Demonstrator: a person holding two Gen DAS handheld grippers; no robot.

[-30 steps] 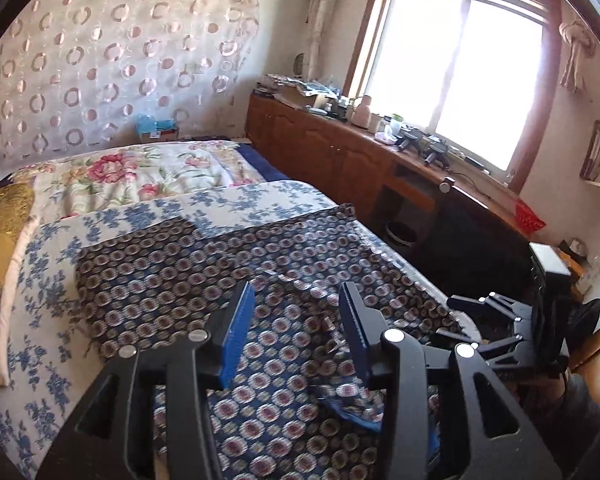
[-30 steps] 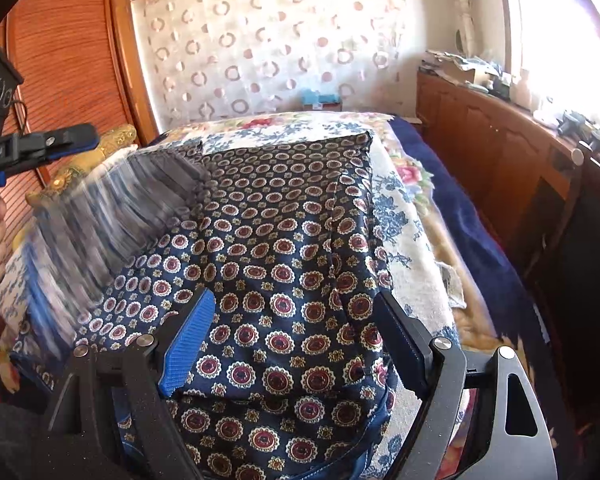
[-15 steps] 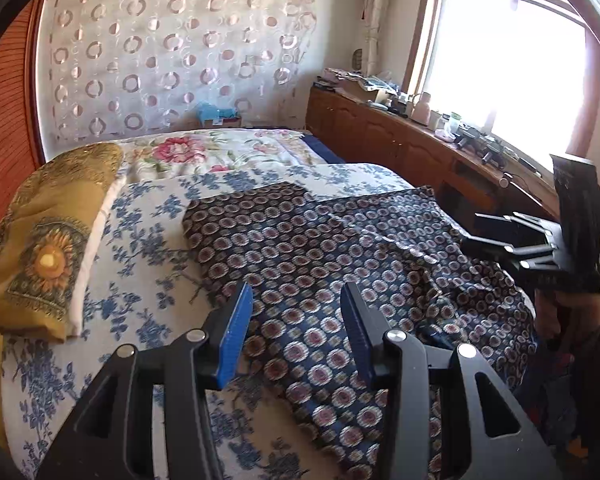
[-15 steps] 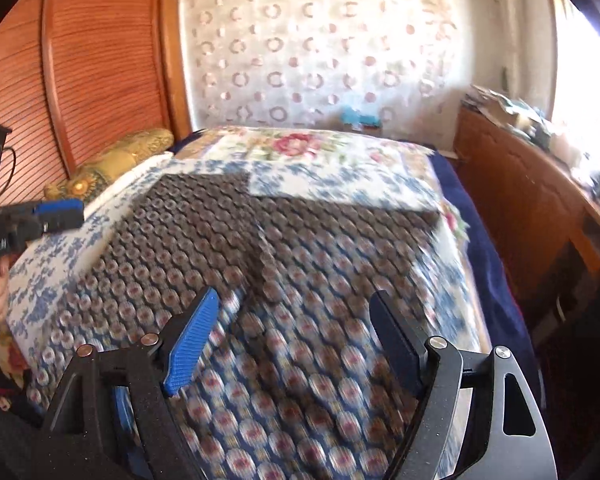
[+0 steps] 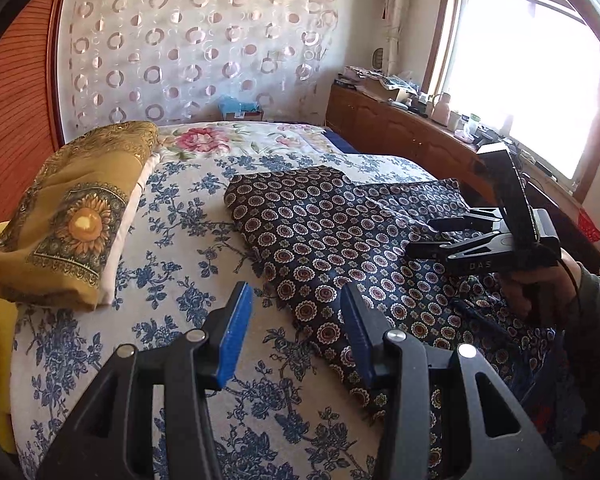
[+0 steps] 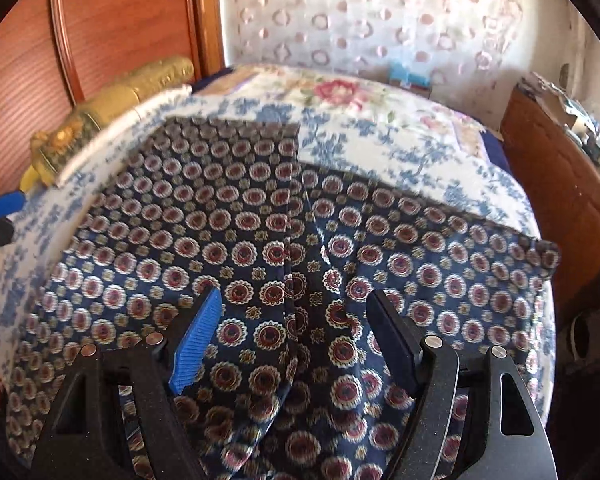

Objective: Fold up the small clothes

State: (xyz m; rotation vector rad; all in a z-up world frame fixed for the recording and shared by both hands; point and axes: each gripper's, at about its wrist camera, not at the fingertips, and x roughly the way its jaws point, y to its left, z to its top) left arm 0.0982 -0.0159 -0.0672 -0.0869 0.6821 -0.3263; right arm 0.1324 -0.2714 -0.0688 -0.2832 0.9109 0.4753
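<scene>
A dark blue garment (image 5: pixel 332 232) printed with red and white medallions lies spread on the bed, with a fold line down its middle (image 6: pixel 290 240). My left gripper (image 5: pixel 296 320) is open and holds nothing. It hovers over the floral sheet at the garment's near left edge. My right gripper (image 6: pixel 296 320) hangs over the garment's near middle, its jaws wide apart and free of the cloth. In the left wrist view the right gripper (image 5: pixel 432 236) shows over the garment's right part, held by a hand (image 5: pixel 540 284). The left gripper's blue pad (image 6: pixel 0 204) peeks in at the right wrist view's left edge.
The bed carries a blue-flowered sheet (image 5: pixel 172 240) and a rose-patterned quilt (image 5: pixel 220 140) further back. A yellow sunflower pillow (image 5: pixel 72 216) lies at the left by the wooden headboard (image 6: pixel 120 20). A long wooden cabinet (image 5: pixel 400 136) with clutter runs under the window on the right.
The cloth flap that was in motion at the left now lies flat. My left gripper swung from over the garment to its left edge. My right gripper shifted sideways and its jaws narrowed slightly.
</scene>
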